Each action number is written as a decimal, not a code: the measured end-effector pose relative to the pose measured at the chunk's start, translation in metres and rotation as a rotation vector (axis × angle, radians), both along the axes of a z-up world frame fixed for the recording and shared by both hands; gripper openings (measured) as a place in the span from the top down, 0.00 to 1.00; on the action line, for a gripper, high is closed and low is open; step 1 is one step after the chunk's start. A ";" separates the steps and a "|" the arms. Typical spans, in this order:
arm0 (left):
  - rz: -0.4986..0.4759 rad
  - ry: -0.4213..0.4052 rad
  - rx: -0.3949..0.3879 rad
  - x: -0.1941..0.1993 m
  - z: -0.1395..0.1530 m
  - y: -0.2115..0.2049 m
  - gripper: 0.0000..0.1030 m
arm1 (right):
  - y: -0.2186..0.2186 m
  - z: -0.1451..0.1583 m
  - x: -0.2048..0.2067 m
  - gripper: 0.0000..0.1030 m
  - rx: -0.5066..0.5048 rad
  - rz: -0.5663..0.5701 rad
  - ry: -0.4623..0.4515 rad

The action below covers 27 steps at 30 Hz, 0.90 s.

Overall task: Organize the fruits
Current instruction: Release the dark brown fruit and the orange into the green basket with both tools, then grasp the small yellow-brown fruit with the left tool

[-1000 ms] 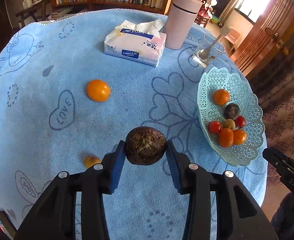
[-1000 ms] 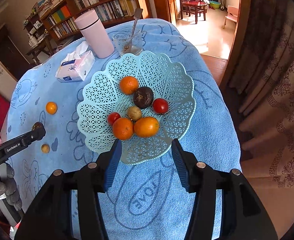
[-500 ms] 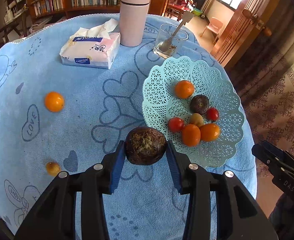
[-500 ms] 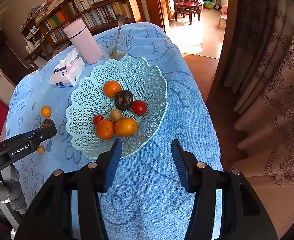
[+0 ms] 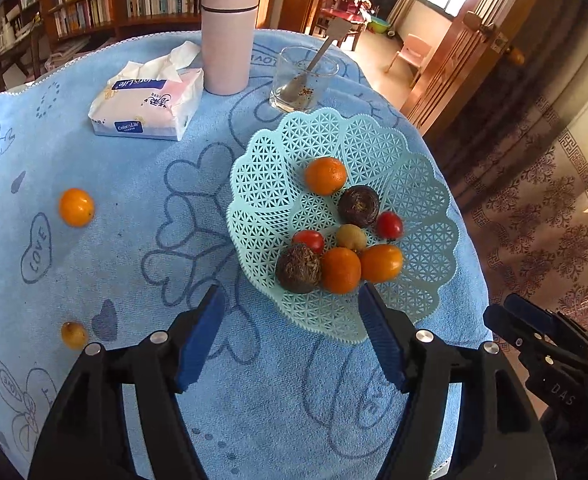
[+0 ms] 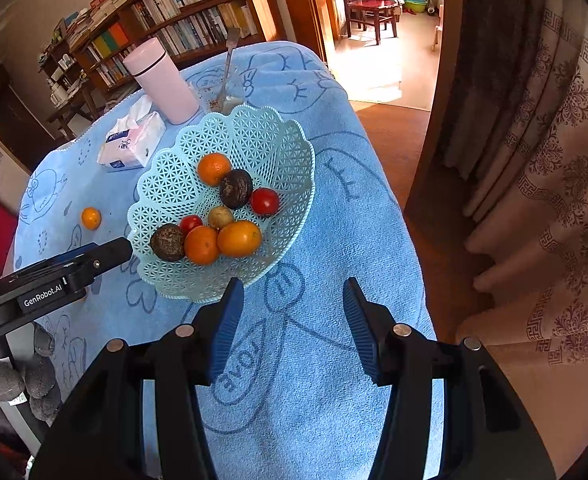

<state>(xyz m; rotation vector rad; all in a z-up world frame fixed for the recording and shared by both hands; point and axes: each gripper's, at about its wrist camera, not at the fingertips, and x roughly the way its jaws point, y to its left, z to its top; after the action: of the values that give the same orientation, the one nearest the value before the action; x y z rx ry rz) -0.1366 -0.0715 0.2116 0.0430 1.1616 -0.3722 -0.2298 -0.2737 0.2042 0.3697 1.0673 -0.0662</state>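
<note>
A mint lattice fruit basket holds several fruits: oranges, red tomatoes, a small yellow fruit and two dark brown fruits. One dark brown fruit lies at the basket's near edge, just beyond my left gripper, which is open and empty. An orange and a small yellow fruit lie loose on the blue cloth to the left. My right gripper is open and empty, in front of the basket.
A tissue pack, a pink cylinder cup and a glass with a spoon stand at the back of the round table. The table edge drops off at the right toward the floor and curtains.
My left gripper carried the dark brown fruit right to the basket, opened and let it go at the basket's near edge. My right gripper drew back a little from the basket.
</note>
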 end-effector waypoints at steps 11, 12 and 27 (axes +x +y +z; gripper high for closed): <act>0.180 0.027 0.064 -0.017 -0.008 0.093 0.33 | 0.046 0.000 0.009 0.48 0.023 0.096 -0.002; 0.193 0.030 0.071 -0.018 -0.009 0.101 0.33 | 0.051 0.000 0.010 0.48 0.024 0.104 -0.003; 0.280 0.066 0.083 -0.016 -0.028 0.164 0.41 | 0.093 0.001 0.009 0.44 0.011 0.152 0.016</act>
<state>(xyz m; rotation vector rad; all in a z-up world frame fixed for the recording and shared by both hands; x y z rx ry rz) -0.1530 0.0925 0.1839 -0.0594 1.2286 -0.0775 -0.2211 -0.1805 0.2052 0.2975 1.1093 0.0722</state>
